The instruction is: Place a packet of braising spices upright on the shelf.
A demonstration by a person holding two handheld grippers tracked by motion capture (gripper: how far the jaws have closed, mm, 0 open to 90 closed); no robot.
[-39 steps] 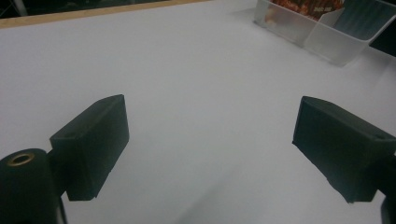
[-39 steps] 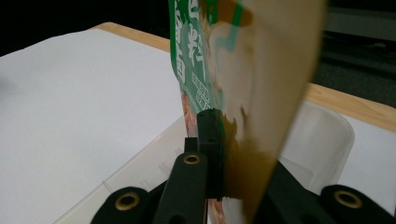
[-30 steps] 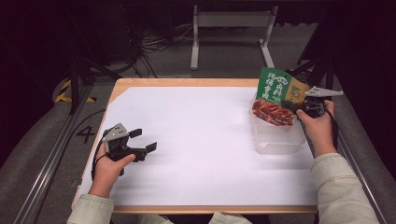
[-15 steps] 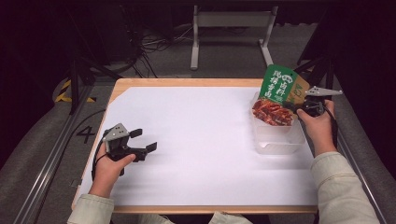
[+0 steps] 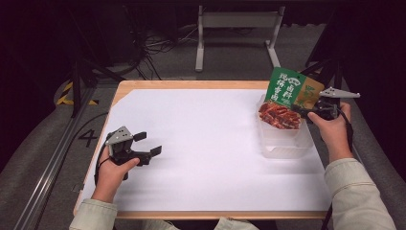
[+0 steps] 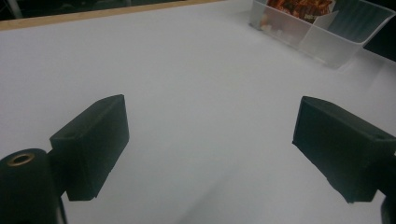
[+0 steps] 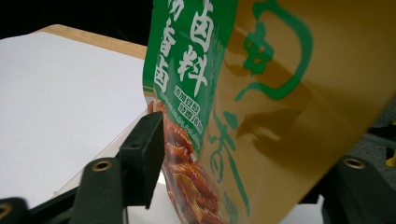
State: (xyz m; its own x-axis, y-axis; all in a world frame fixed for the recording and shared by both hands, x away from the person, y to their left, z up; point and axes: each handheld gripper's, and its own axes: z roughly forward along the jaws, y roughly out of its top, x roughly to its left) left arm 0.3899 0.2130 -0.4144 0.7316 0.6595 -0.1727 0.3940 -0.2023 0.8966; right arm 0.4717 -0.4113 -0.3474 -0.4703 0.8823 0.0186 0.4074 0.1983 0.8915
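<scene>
A green and gold snack packet [image 5: 286, 98] with a picture of red meat hangs tilted over a clear plastic bin [image 5: 286, 143] at the table's right side. My right gripper [image 5: 302, 111] is shut on the packet's right edge; in the right gripper view the packet [image 7: 243, 107] stands between the two black jaws, with one finger [image 7: 142, 156] pressed on its left face. My left gripper [image 5: 148, 143] rests low at the table's left, open and holding nothing. In the left gripper view its fingers [image 6: 95, 140] stand wide apart over white table, with the bin [image 6: 322, 32] far off.
The white sheet [image 5: 206, 143] covers a wooden-edged table [image 5: 191, 85]. Behind the table stands a white metal frame [image 5: 237, 33] on a dark floor with cables. A rail [image 5: 52, 163] runs along the left side.
The right gripper has lifted the packet slightly and carried it a little to the right above the bin. The left gripper has stayed put.
</scene>
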